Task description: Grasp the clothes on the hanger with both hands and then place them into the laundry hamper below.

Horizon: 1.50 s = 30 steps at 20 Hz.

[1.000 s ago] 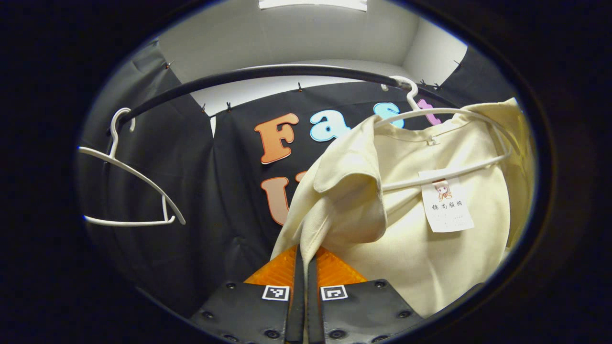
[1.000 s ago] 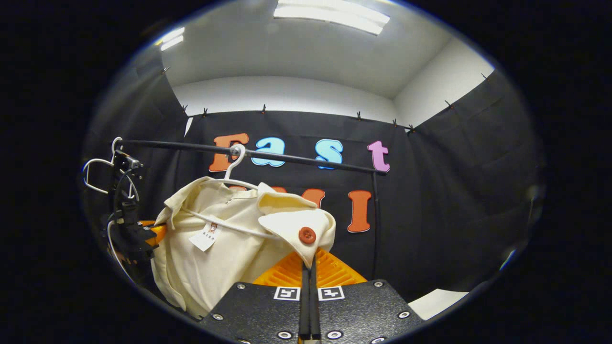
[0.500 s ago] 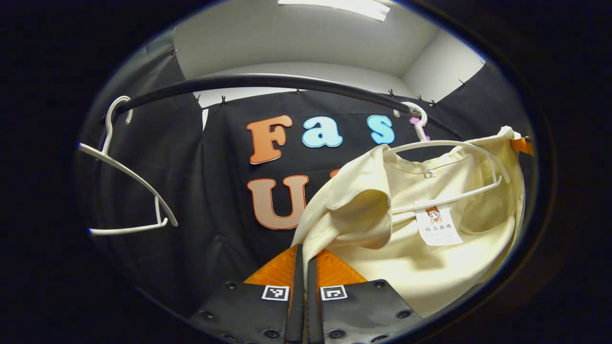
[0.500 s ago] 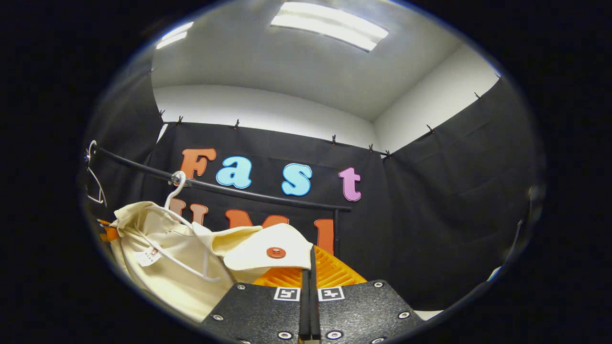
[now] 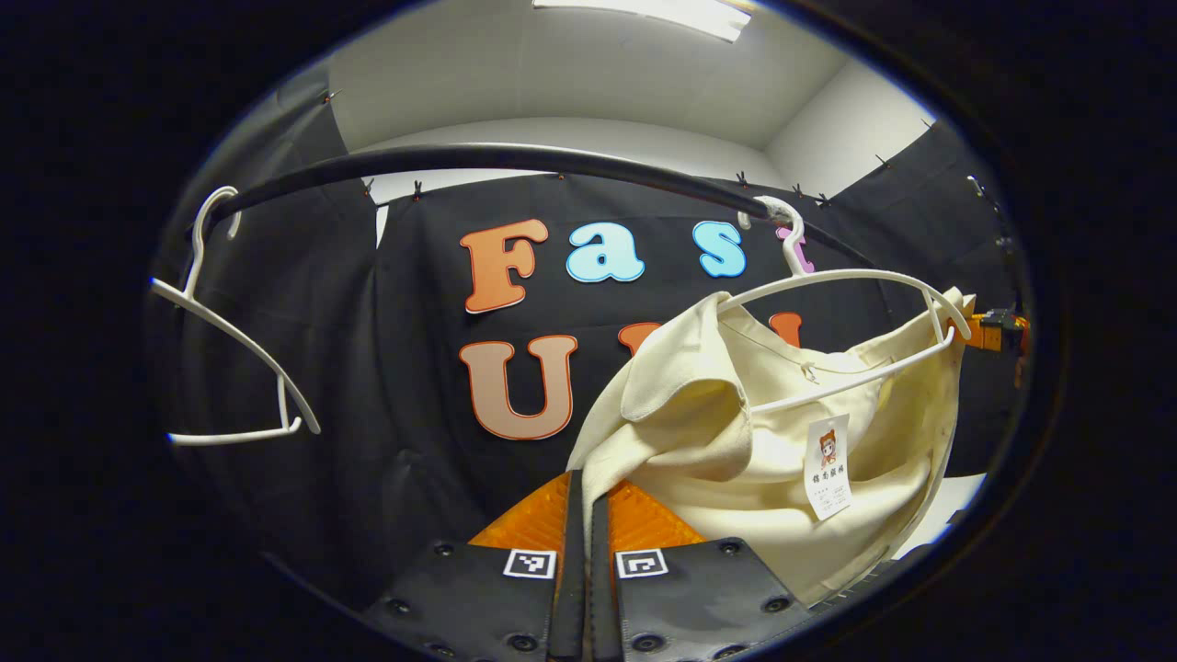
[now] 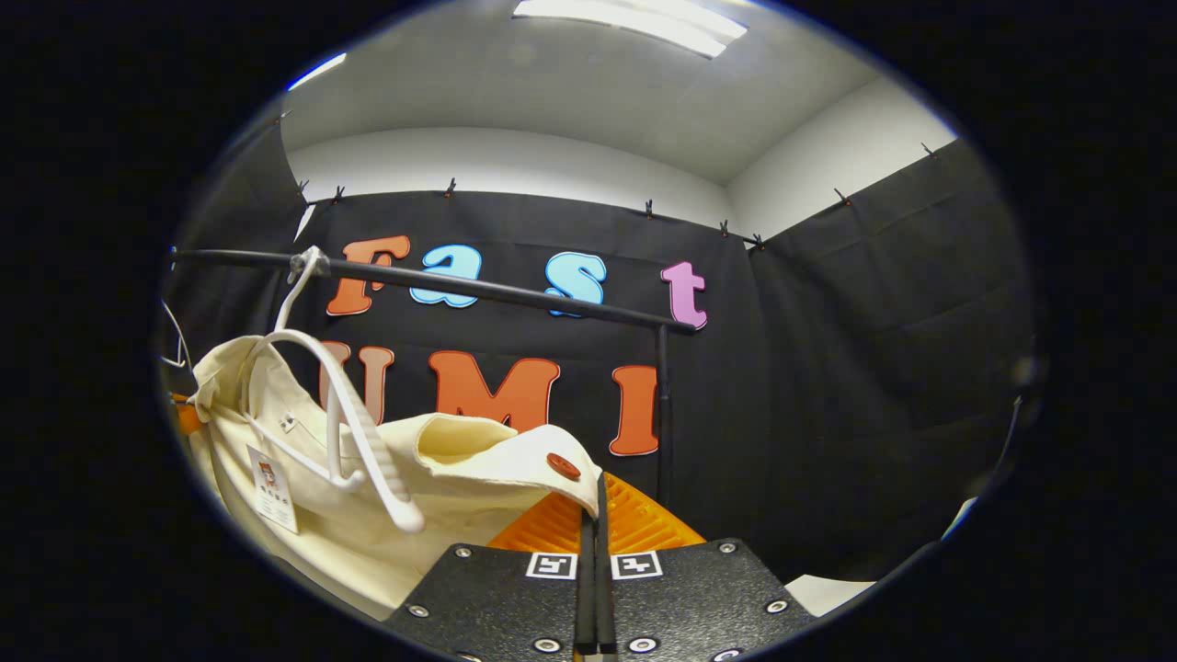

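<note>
Cream garment (image 6: 441,496) (red button up) pinched in the right hand-held gripper (image 6: 595,501), beside white hanger (image 6: 354,414).

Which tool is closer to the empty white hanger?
Left. The left tool has the empty white plastic hanger nearby; the right tool sees it far off at the rail's end.

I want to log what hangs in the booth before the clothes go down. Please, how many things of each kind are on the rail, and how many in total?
White plastic hangers: 2, one bare, one carrying the garment
Cream cloth garments with a red button: 1
Black metal rails: 1
Total: 4
</note>
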{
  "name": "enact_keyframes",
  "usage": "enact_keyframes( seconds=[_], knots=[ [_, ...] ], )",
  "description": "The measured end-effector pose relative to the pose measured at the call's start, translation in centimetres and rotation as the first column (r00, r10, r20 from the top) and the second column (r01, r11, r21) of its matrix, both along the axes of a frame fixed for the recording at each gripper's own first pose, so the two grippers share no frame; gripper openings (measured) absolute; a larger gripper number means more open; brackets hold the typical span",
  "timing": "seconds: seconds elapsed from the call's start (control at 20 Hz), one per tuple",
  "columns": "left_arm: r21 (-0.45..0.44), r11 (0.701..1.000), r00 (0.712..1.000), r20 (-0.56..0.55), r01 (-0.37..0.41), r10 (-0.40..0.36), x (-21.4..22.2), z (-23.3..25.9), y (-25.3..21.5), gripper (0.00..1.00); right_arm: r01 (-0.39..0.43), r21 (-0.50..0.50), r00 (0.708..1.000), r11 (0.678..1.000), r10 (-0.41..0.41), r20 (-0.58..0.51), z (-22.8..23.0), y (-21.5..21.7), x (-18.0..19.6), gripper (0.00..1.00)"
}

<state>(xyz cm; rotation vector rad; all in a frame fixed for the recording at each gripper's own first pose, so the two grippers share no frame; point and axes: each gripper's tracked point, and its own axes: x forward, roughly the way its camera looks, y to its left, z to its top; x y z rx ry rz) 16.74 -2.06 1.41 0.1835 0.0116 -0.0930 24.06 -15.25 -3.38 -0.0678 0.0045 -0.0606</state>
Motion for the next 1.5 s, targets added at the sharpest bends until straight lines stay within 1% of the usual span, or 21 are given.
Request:
enact_keyframes(
  seconds=[0.1, 0.15, 0.25, 0.35, 0.45, 0.55, 0.65, 0.8, 0.95, 1.05, 1.1, 1.2, 1.35, 1.5],
  knots=[
    [-0.022, 1.000, 1.000, 0.009, 0.015, -0.015, 0.4, 0.2, -0.2, 0.10, -0.035, -0.025, 0.999, 0.999, 0.034, -0.043, -3.4, 1.9, -1.4, 0.00],
    [-0.024, 1.000, 1.000, 0.013, 0.010, -0.010, 0.4, 0.3, 0.0, 0.10, -0.054, -0.024, 0.997, 0.998, 0.053, -0.051, -4.7, 3.0, -2.3, 0.00],
    [-0.026, 0.999, 0.999, 0.021, -0.033, 0.033, 0.9, 0.4, 1.1, 0.10, -0.092, -0.015, 0.993, 0.996, 0.090, -0.071, -6.5, 5.1, -3.6, 0.00],
    [-0.054, 0.997, 0.998, 0.036, -0.058, 0.060, 1.6, 1.0, 1.7, 0.10, -0.133, -0.006, 0.986, 0.991, 0.131, -0.099, -8.3, 7.6, -4.7, 0.00],
    [-0.060, 0.993, 0.993, 0.058, -0.097, 0.101, 2.6, 2.1, 2.6, 0.10, -0.169, 0.014, 0.980, 0.986, 0.170, -0.100, -8.5, 9.7, -5.4, 0.00],
    [-0.032, 0.988, 0.985, 0.074, -0.151, 0.153, 4.4, 2.7, 4.3, 0.10, -0.204, 0.014, 0.974, 0.979, 0.204, -0.094, -8.4, 11.7, -5.4, 0.00],
    [-0.019, 0.978, 0.976, 0.059, -0.206, 0.207, 6.2, 2.5, 6.2, 0.10, -0.240, 0.026, 0.966, 0.971, 0.241, -0.095, -8.2, 13.6, -5.4, 0.00],
    [-0.030, 0.973, 0.973, 0.027, -0.229, 0.230, 8.7, 1.5, 7.3, 0.10, -0.273, 0.053, 0.956, 0.960, 0.277, -0.096, -8.4, 15.8, -5.7, 0.00],
    [0.010, 0.965, 0.966, 0.007, -0.260, 0.260, 9.5, 0.4, 8.3, 0.10, -0.301, 0.052, 0.946, 0.952, 0.305, -0.108, -8.9, 17.8, -6.4, 0.00],
    [0.023, 0.954, 0.953, -0.032, -0.299, 0.300, 9.3, -1.1, 9.2, 0.10, -0.324, 0.061, 0.937, 0.944, 0.329, -0.116, -9.3, 19.0, -7.1, 0.00],
    [0.008, 0.949, 0.948, -0.044, -0.316, 0.316, 9.0, -1.4, 9.5, 0.10, -0.333, 0.067, 0.934, 0.941, 0.339, -0.116, -9.4, 19.7, -7.3, 0.00],
    [-0.032, 0.945, 0.945, -0.051, -0.325, 0.323, 8.4, -1.5, 9.3, 0.10, -0.336, 0.070, 0.933, 0.939, 0.342, -0.113, -9.5, 20.0, -7.9, 0.00],
    [0.009, 0.941, 0.940, -0.045, -0.338, 0.338, 7.0, -2.3, 11.0, 0.10, -0.332, 0.079, 0.933, 0.940, 0.340, -0.118, -9.6, 20.0, -8.8, 0.00],
    [0.021, 0.945, 0.943, -0.065, -0.327, 0.327, 4.3, -3.1, 11.3, 0.10, -0.321, 0.083, 0.935, 0.943, 0.330, -0.130, -10.1, 19.5, -9.0, 0.00]
  ],
)
